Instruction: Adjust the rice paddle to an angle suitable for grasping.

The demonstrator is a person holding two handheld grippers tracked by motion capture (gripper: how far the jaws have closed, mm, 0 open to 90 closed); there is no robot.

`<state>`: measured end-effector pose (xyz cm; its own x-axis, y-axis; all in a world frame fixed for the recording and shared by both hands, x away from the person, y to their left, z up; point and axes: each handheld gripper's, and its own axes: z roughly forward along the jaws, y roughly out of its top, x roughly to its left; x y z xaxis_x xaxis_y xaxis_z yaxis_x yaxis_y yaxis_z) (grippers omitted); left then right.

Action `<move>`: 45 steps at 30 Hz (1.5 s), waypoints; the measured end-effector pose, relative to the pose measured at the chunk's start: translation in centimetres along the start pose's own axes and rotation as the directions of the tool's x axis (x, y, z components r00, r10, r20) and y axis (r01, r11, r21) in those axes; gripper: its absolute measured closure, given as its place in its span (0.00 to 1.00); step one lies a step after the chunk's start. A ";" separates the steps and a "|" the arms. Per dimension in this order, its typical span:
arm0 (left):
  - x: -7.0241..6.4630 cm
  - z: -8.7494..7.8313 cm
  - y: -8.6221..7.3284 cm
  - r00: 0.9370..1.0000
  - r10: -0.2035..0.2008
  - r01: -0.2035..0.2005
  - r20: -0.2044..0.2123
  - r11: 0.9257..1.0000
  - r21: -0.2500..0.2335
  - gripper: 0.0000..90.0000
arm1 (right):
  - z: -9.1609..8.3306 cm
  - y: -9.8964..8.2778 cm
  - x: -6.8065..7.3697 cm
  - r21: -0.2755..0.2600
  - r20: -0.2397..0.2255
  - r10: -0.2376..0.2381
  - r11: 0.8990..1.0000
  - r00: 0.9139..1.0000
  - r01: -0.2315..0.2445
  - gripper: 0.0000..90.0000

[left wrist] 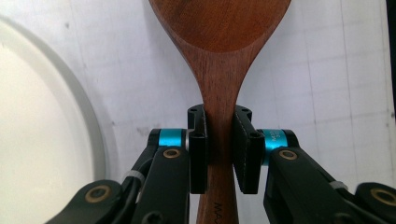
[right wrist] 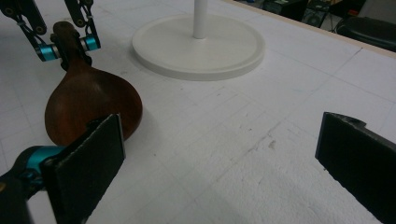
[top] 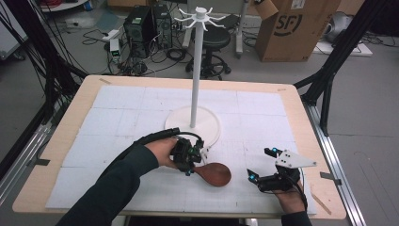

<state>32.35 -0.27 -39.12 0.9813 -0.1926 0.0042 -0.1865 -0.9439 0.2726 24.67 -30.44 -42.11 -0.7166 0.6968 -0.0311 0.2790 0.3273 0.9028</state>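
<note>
Left gripper view: the left gripper (left wrist: 219, 149) is clamped on the spoon (left wrist: 219, 56) at its neck — bowl resting on the mat (top: 122, 113) beside the stand (top: 194, 123). The right gripper (top: 265, 164) hovers agape nearby. Likely a pick-up step; next, probably lifting toward the stand's hooks (top: 201, 18).

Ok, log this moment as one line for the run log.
left gripper: shut on wooden spoon neck | spoon bowl on foam mat | right gripper: open, empty, beside spoon | white hook stand: untouched
</note>
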 end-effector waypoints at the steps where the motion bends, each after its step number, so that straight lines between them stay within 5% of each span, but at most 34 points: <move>1: 0.0 0.0 0.0 1.000 0.000 0.000 0.000 1.000 0.000 0.87 | 0.0 0.0 0.0 0.000 0.000 0.000 1.000 1.000 0.000 0.01; 17: 0.9 2.2 3.5 0.999 0.032 -0.032 0.015 0.999 0.007 0.87 | -0.3 -0.1 -0.2 -0.009 0.005 0.006 1.000 1.000 -0.006 0.01; 40: 1.4 3.4 4.2 0.999 0.048 -0.049 0.019 0.999 0.014 0.86 | -0.3 -0.1 -0.2 -0.009 0.004 0.004 1.000 1.000 -0.004 0.01; 45: 1.7 3.5 4.1 0.999 0.002 -0.002 0.032 1.000 0.017 0.73 | -0.3 -0.1 -0.2 -0.006 0.003 0.008 1.000 1.000 -0.008 0.01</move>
<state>33.07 -5.37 -41.32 0.9789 -0.2027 -0.0265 -0.1894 -0.9478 0.2566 24.60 -30.79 -42.10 -0.7122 0.7015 -0.0257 0.2805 0.3179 0.9057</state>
